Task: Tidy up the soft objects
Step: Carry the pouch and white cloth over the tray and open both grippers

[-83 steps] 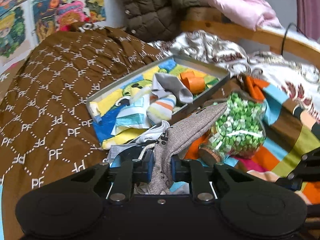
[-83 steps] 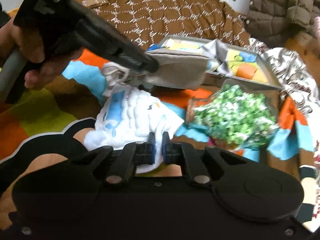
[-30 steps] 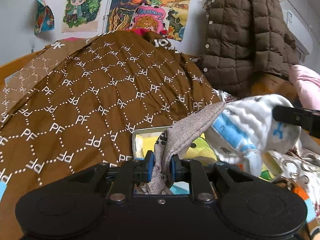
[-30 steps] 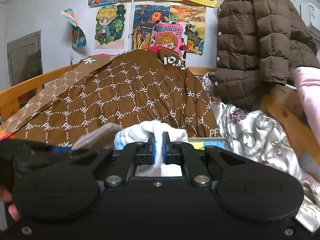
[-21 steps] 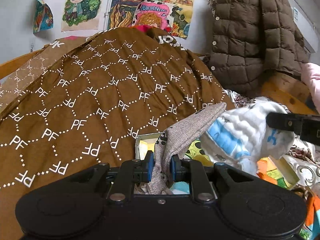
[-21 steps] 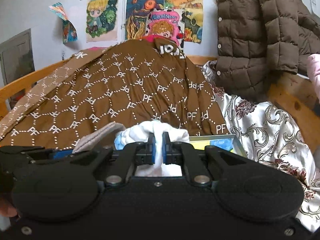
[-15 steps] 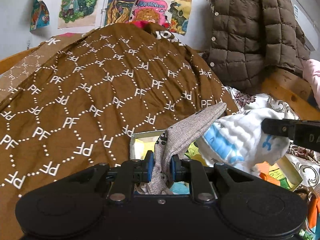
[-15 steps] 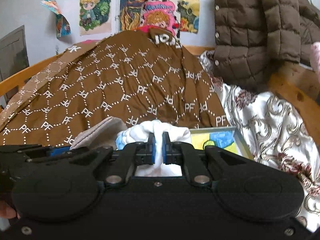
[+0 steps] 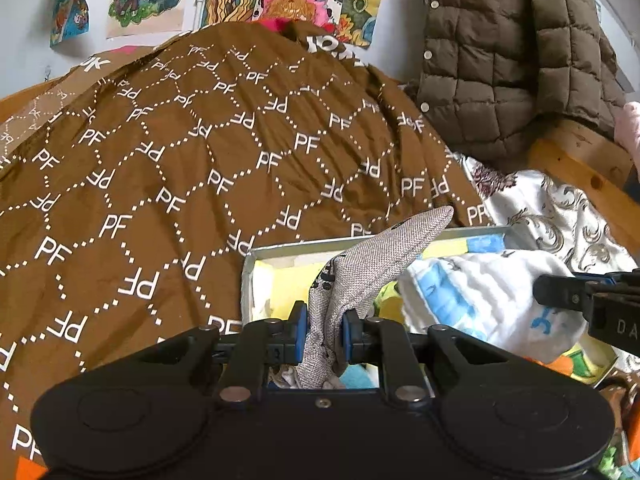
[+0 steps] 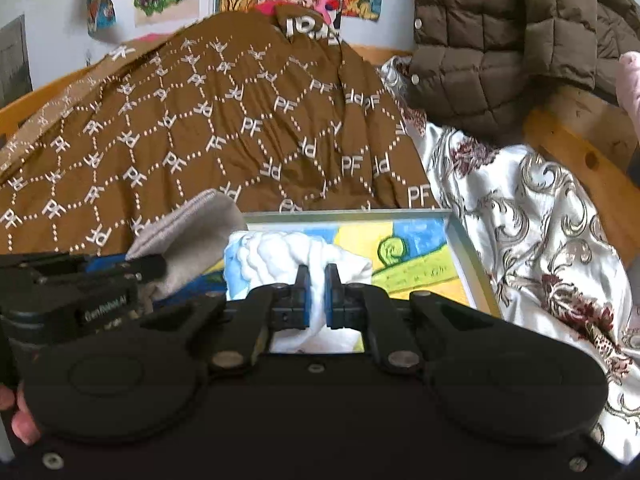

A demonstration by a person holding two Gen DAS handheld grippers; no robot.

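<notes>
Both cloths hang over the tray [image 10: 464,240] at lower centre of each view, so this looks like the drop-off step. The left gripper [image 9: 323,330] pinches the grey cloth [image 9: 384,252]; the right gripper [image 10: 316,296] is clamped on the white-and-blue cloth [image 10: 276,252]. Next: lower the 2 cloths in and release them.

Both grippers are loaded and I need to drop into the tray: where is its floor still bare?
Bare floor shows in the tray at its far right corner, the blue and yellow patch beyond the white cloth held by the right gripper. A pale strip lies free along its far left wall. The middle is crowded: the left gripper holds the grey cloth there.
</notes>
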